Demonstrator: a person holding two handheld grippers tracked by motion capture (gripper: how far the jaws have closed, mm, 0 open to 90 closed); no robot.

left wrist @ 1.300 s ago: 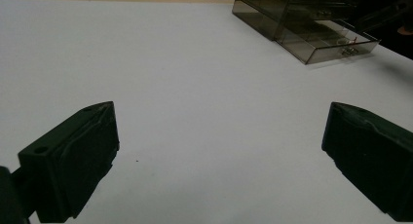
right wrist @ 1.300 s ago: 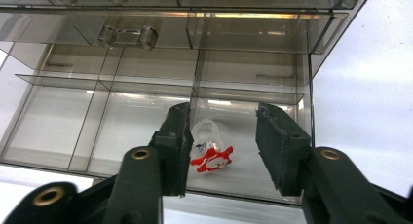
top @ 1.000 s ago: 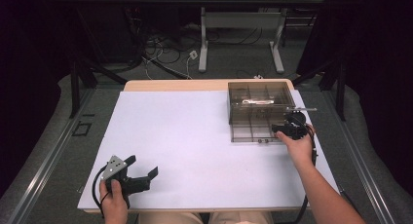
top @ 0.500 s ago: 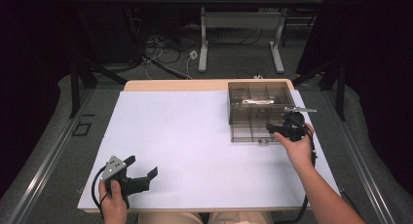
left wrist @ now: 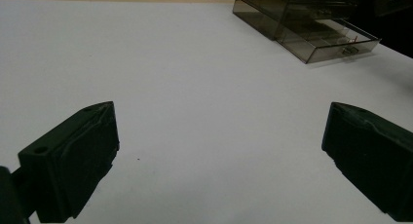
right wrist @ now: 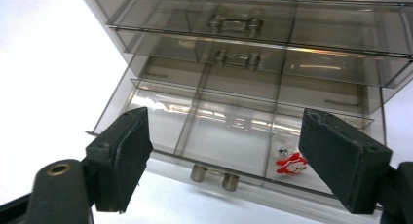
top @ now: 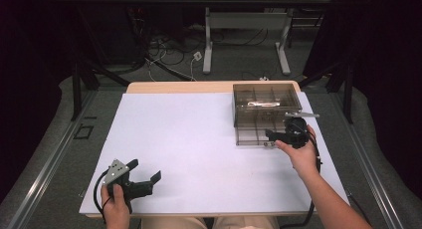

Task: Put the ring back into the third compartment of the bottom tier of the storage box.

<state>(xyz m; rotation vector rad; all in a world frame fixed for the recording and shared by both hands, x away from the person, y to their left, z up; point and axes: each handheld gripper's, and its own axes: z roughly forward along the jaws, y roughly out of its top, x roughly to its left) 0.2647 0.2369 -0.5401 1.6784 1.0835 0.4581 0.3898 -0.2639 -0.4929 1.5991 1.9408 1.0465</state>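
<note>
R gripper (right wrist: 219,160) jaws have just been opening, now wide w/ nothing held; I see the smoked clear-plastic drawer's metal handle (right wrist: 213,177) dead ahead, long axis across the jaws; L gripper (top: 149,181) open, well apart

Drawer box (right wrist: 243,53): smoky clear plastic, glossy, w/ small shiny metal-look handles (right wrist: 214,177). Surface (top: 199,139): matt white, paper-like, smooth; pale wood edge. Claws: matt black plastic, slightly rough.

A white table (top: 199,139) carries a smoky clear drawer box (top: 266,112) at its far right.
</note>
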